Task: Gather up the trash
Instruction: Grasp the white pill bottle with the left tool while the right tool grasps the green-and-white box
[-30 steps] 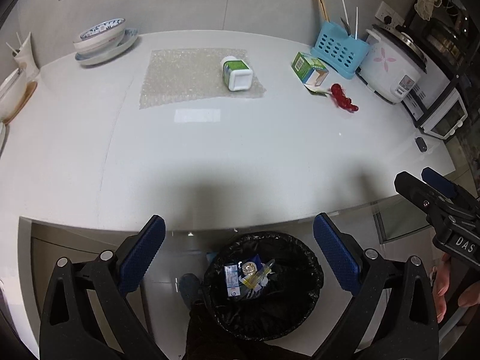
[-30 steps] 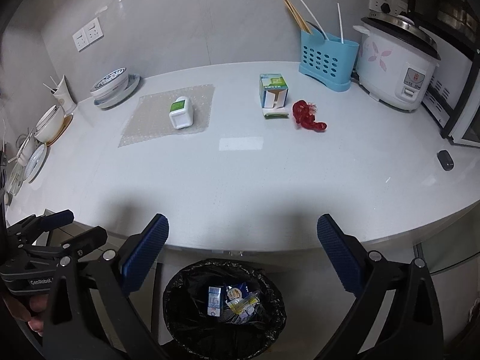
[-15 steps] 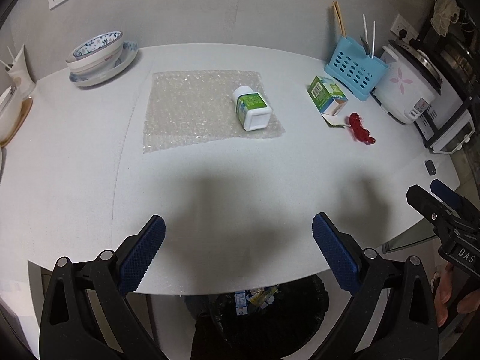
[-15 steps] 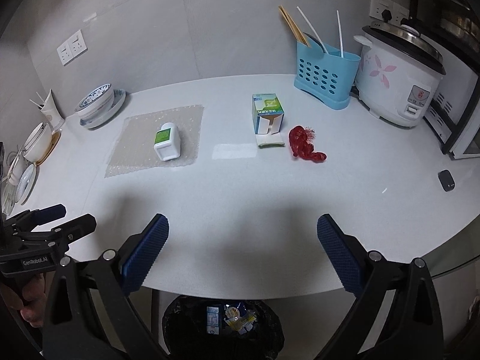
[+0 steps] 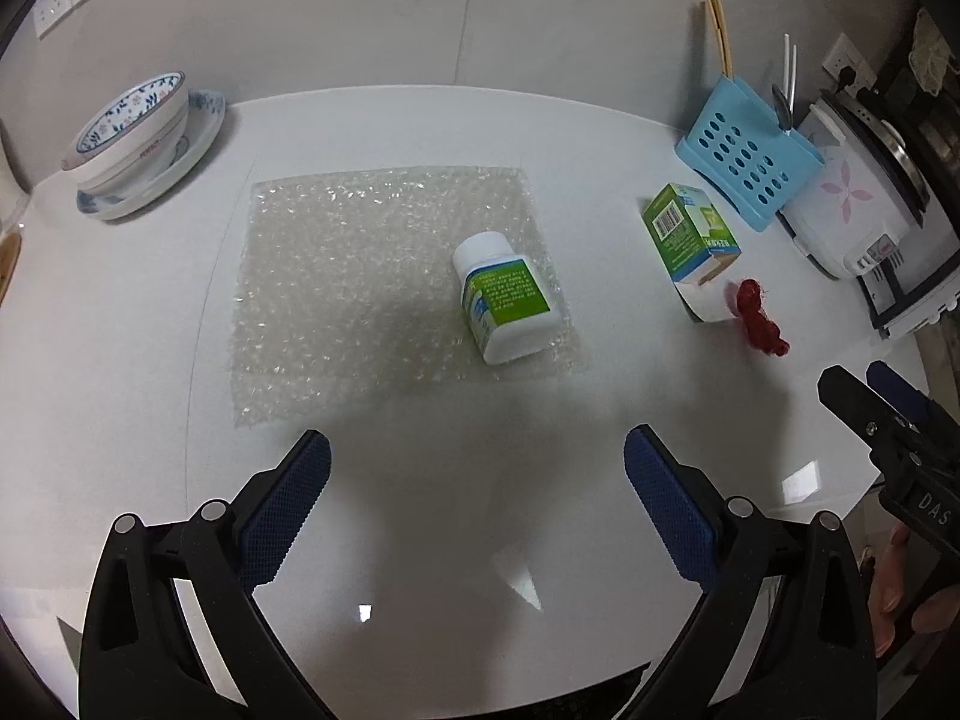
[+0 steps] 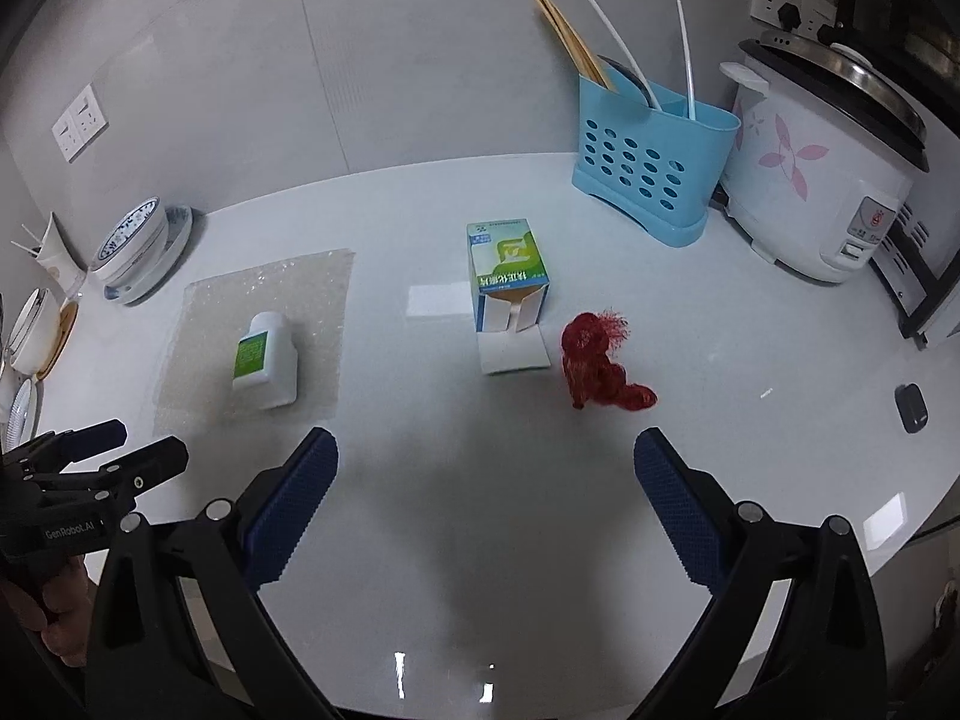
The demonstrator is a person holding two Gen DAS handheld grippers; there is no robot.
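White bench (image 5: 390, 540) holds bottle (image 5: 507, 297), carton (image 6: 507, 276), red netting (image 6: 597, 363); left tongs (image 5: 477, 498) and right tongs (image 6: 486, 501) gape wide, empty.

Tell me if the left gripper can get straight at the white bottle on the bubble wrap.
Probably yes: the left gripper is open and empty, and the white bottle lies on its side ahead on the bubble wrap, nothing between them.

Glossy white surface (image 6: 420, 540) carries clear bubble-wrap sheet (image 5: 360, 276); green-white open carton (image 6: 507, 276); crumpled red net (image 6: 594, 366); blue perforated utensil caddy (image 6: 648, 174).
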